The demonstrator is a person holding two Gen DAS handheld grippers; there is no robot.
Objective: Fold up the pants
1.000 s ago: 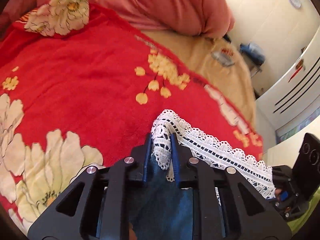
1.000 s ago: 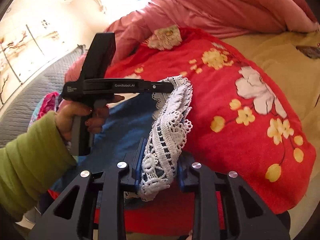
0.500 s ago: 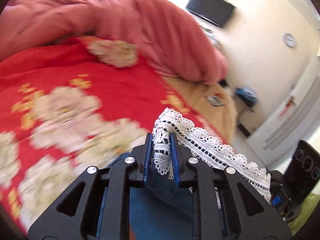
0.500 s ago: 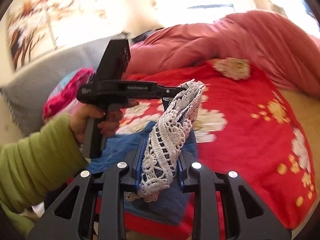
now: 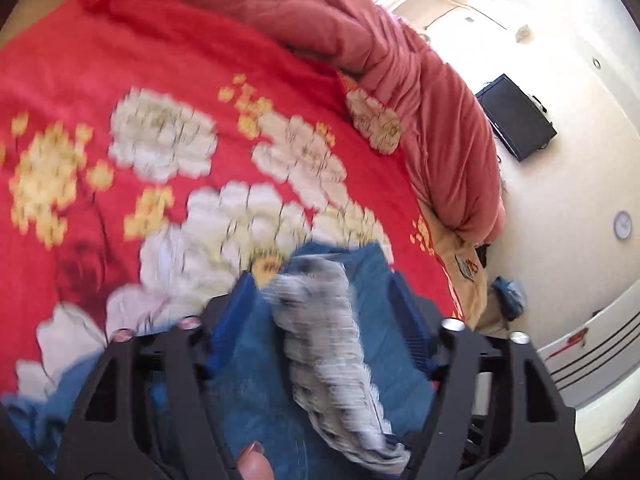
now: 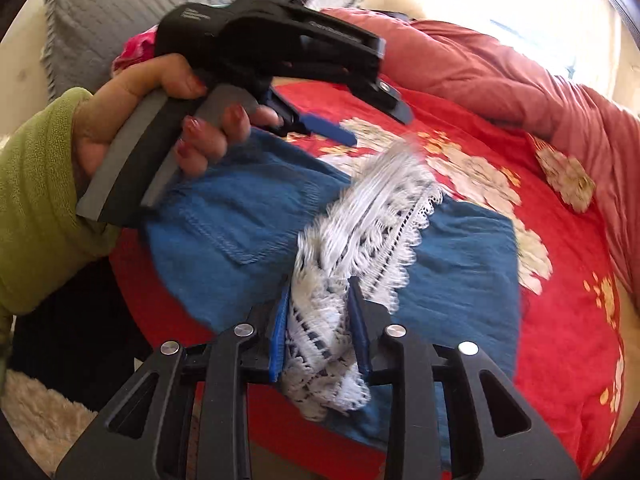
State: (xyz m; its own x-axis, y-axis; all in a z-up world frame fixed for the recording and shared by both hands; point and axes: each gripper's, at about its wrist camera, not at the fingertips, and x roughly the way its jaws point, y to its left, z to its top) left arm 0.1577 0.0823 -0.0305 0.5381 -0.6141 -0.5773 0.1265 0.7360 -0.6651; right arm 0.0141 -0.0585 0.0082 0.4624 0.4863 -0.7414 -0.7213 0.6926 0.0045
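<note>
Left hand-held gripper (image 5: 320, 312): jaws opening, white lace trim (image 5: 332, 344) loose between them.
Right hand-held gripper (image 6: 320, 320): clamped on lace hem.
Risk: the blue denim pants (image 6: 460, 272) could land crooked on the red floral bed blanket (image 6: 568, 320).

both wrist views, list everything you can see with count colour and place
pants: 1, blue, on the blanket
lace trim: 1, white, on the pants' edge, between right gripper's pads
blanket: 1, red, pale flowers, covers the bed
quilt: 1, pink, bunched behind the blanket
pillow: 1, grey, behind the left hand
screen: 1, black, on the wall
clock: 1, round, on the wall
left gripper: jaws opening, lace loose between them
right gripper: jaws opening, pads on the lace
left hand: green sleeve
</note>
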